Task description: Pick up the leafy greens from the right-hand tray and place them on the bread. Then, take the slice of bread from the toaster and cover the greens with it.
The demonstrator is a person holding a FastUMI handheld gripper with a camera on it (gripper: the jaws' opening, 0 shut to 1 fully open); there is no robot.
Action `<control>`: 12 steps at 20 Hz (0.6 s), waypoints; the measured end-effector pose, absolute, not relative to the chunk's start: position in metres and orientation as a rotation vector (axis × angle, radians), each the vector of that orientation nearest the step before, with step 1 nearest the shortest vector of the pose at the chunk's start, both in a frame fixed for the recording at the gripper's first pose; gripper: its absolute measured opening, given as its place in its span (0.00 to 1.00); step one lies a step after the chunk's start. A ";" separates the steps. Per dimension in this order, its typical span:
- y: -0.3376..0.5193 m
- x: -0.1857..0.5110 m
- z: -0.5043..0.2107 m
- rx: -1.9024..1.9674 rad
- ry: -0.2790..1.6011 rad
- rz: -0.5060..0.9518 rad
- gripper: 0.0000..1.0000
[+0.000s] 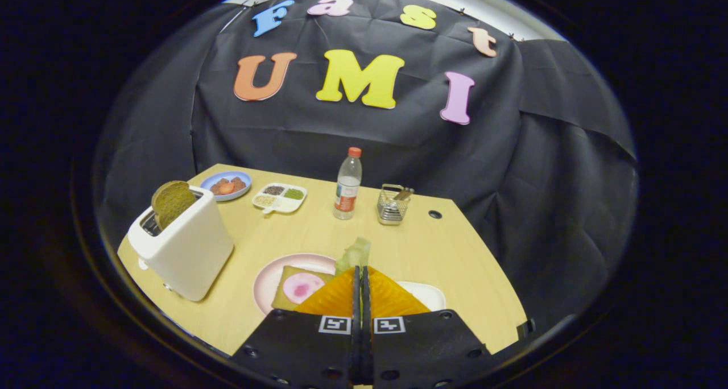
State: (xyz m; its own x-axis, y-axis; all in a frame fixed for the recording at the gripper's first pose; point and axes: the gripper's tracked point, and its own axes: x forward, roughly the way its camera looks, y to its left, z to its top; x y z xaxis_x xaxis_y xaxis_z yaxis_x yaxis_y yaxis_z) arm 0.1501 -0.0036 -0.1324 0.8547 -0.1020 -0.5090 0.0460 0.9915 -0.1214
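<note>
My gripper [360, 270] is shut on the leafy greens [354, 254], a pale green leaf that sticks up just past the fingertips, lifted above the table. Below and left of the fingers lies a slice of bread [300, 286] with a pink round of meat on it, on a pink plate [267, 276]. The white tray [427, 293] lies just right of the fingers, mostly hidden behind them. A white toaster [185, 247] stands at the left, with a brown slice of bread [172, 202] sticking out of its slot.
At the far side of the wooden table [318, 235] stand a blue plate with food [226, 185], a divided white dish [280, 197], a water bottle [348, 184] and a wire basket [393, 205]. A round hole [435, 214] is in the tabletop.
</note>
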 end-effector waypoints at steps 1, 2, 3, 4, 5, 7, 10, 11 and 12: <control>0.006 0.152 -0.133 -0.100 0.536 -0.070 0.00; 0.017 0.154 -0.135 -0.090 0.538 -0.057 0.00; 0.028 0.156 -0.136 -0.073 0.536 -0.040 0.00; 0.039 0.158 -0.137 -0.061 0.537 -0.026 0.00; 0.050 0.161 -0.137 -0.049 0.535 -0.007 0.00; 0.071 0.167 -0.140 -0.044 0.535 0.028 0.00; 0.102 0.172 -0.151 -0.025 0.543 0.097 0.00; 0.106 0.174 -0.155 -0.018 0.548 0.107 0.00; 0.109 0.178 -0.160 -0.014 0.552 0.113 0.00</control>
